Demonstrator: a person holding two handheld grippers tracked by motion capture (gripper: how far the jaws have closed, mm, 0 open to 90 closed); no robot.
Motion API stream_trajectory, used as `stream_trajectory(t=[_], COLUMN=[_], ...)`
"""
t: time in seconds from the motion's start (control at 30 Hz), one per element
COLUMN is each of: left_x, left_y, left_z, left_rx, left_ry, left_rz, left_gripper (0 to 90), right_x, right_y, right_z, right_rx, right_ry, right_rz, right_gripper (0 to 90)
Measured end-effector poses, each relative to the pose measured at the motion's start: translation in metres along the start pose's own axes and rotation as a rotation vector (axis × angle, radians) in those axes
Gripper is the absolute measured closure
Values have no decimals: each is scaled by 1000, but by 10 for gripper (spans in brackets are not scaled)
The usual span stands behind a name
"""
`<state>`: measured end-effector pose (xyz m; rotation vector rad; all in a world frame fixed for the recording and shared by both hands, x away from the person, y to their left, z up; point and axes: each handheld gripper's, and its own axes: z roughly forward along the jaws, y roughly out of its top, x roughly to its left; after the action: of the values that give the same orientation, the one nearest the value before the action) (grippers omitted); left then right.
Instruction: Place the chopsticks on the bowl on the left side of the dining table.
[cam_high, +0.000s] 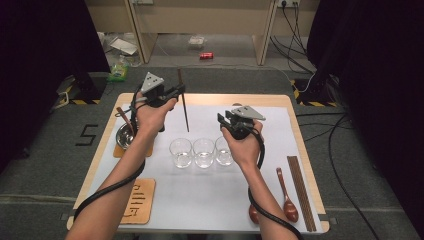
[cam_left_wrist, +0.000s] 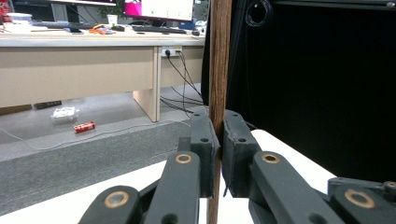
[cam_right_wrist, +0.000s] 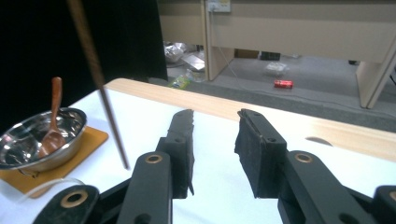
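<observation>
Chopstick, one dark wooden stick, hangs near upright at upper centre of the high view, pinched by the left claw whose jaws press on it from both sides. Right claw, at centre, stands spread with nothing between its jaws. Three clear glasses stand in a row on the bench. One pair of chopsticks and two wooden spoons lie at lower right. One steel bowl with a spoon sits at left. A "5" is marked on the floor, left; the mat's writing, lower left, is unreadable.
</observation>
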<state>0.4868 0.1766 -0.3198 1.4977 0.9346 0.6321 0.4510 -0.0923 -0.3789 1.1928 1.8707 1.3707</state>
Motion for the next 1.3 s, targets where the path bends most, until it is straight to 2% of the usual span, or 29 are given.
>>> stream_trajectory(t=[0.3, 0.43, 0.7, 0.97, 1.3], left_x=[14, 19, 31, 33, 34], left_y=[-1, 0, 0, -1, -1], left_z=[-17, -26, -42, -52, -60], left_rx=[-13, -17, -19, -28, -22], left_ry=[25, 42, 71, 75, 87], left_rz=[-3, -1, -5, -6, -6], left_gripper=[838, 839, 838, 838, 838], right_x=[-20, -28, -53, -69, -80], right_y=[-15, -25, -47, -65, -80], right_z=[-13, -19, -36, -53, -70], right_rx=[29, 46, 68, 67, 54], right_ry=[-34, -48, -85, -116, -139], right_rz=[13, 4, 38, 60, 83], right_gripper=[649, 639, 626, 622, 618])
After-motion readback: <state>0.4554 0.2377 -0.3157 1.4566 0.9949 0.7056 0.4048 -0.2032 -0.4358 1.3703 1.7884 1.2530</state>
